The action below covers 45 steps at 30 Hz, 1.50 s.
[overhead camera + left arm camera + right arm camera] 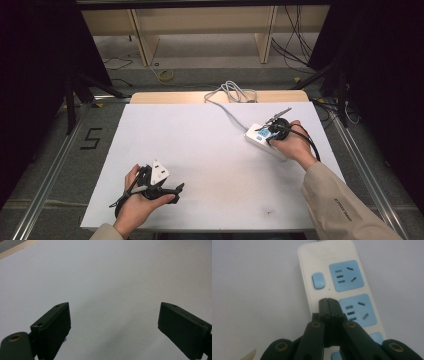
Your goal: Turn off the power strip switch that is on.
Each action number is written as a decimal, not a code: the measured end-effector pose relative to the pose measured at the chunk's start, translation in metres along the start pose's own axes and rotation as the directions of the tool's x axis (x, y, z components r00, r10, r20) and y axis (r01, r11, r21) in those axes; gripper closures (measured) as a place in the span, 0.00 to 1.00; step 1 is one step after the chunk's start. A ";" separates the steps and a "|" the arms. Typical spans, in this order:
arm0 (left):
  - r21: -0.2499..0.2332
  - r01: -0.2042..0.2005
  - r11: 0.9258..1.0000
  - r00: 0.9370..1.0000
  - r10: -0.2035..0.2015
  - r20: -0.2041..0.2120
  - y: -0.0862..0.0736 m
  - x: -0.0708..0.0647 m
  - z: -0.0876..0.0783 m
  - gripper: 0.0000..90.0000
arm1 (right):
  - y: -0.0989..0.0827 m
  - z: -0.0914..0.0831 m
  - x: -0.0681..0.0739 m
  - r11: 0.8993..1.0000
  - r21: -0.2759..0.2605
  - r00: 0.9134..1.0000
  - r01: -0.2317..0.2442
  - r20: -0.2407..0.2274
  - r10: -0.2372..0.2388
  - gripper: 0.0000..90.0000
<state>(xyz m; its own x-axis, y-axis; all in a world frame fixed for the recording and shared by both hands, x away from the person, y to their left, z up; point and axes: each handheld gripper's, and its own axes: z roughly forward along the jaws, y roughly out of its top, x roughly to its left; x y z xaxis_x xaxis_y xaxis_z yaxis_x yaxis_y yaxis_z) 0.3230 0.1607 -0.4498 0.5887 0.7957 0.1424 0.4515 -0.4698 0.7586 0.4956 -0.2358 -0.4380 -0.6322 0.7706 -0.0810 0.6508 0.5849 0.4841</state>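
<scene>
My left gripper (167, 192) sits near the table's (210, 150) near-left corner, jaws wide apart over bare white surface, nothing between them (113, 322). My right gripper (328, 305) has jaws pressed together, empty, tips over the power strip (337, 287) between its blue switch (318, 280) and the second socket. High view shows the strip (257, 140) lying near the table's right edge, its grey cord (227, 97) running to the far edge and coiling there. Right gripper view gives detail: white body, light-blue socket faces, rounded blue switch.
</scene>
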 end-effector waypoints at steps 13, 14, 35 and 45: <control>0.000 -0.001 1.000 1.000 0.001 0.000 0.000 0.000 0.000 0.12 | 0.002 0.000 -0.001 0.999 0.040 0.999 0.018 0.045 -0.020 1.00; 0.000 -0.001 1.000 1.000 0.001 0.000 0.000 0.000 0.000 0.12 | 0.002 0.000 -0.001 0.999 0.040 0.999 0.018 0.045 -0.020 1.00; 0.004 0.003 1.000 1.000 -0.003 0.005 0.000 -0.001 0.002 0.12 | 0.002 -0.001 -0.006 0.999 0.043 1.000 0.026 0.014 -0.027 1.00; 0.003 0.002 1.000 1.000 -0.002 0.004 0.000 -0.001 0.002 0.12 | 0.004 0.000 -0.007 1.000 0.027 1.000 0.010 -0.008 -0.010 1.00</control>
<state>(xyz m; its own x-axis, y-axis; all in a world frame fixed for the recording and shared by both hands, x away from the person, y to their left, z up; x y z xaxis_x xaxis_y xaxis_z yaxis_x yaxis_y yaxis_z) 0.3240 0.1594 -0.4506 0.5903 0.7953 0.1384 0.4548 -0.4693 0.7569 0.5023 -0.2392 -0.4352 -0.6418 0.7628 -0.0791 0.6557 0.5994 0.4591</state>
